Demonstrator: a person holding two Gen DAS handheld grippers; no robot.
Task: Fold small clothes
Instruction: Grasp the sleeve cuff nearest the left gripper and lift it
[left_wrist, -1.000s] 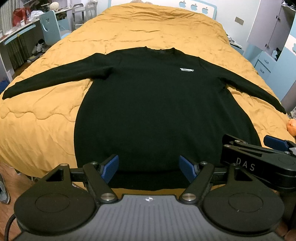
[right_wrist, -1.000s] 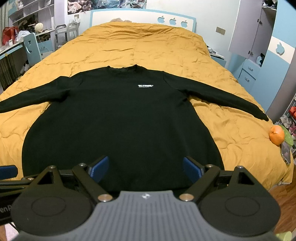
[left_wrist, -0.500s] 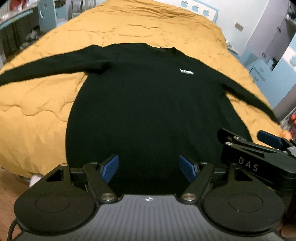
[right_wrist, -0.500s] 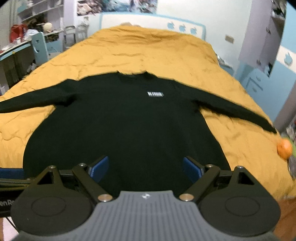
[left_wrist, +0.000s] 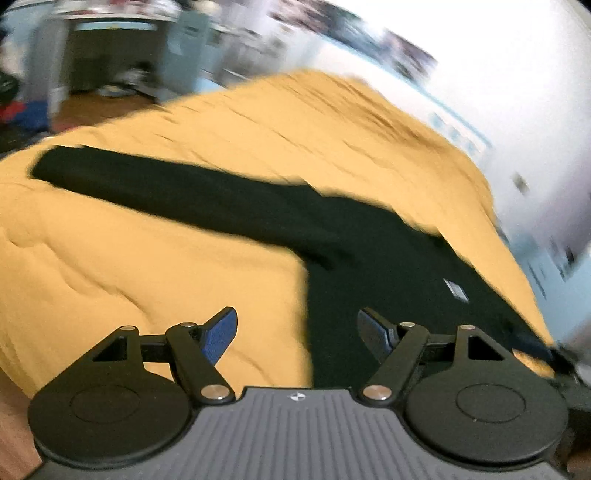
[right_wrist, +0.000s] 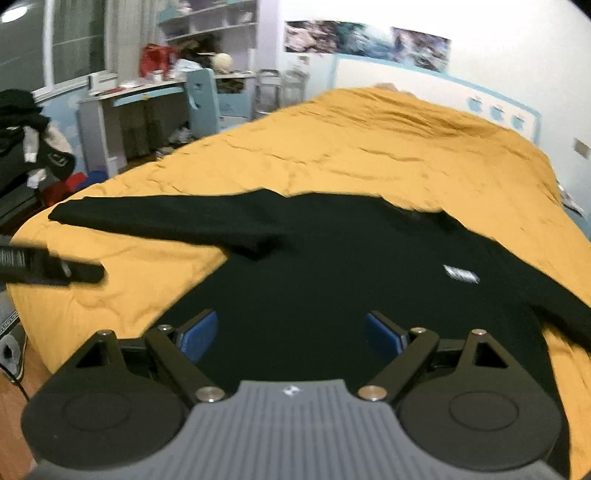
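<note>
Our left gripper (left_wrist: 297, 334) has its blue-padded jaws spread wide with nothing between them; beneath the gap we see the side edge of the black long-sleeved sweater (left_wrist: 369, 258), so that the left pad hangs over bare quilt and the right pad over black cloth. Whether either pad touches the fabric we cannot tell, since this view is blurred. Our right gripper (right_wrist: 291, 334) is likewise released, jaws wide and empty, and both its pads sit over the sweater's lower body.

Outward from the jaws, the sweater lies flat, front up, on the mustard-yellow quilted bedspread (right_wrist: 388, 147). One sleeve (right_wrist: 155, 218) stretches out to the left toward the bed's edge; a small white chest label (right_wrist: 461, 274) shows to the right of the right gripper's line. In the right wrist view a blurred black bar, the left gripper's finger (right_wrist: 51, 267), reaches in from the left over the quilt, below that sleeve.

Beyond the bed stands a pale blue desk (right_wrist: 140, 99) heaped with clutter.
</note>
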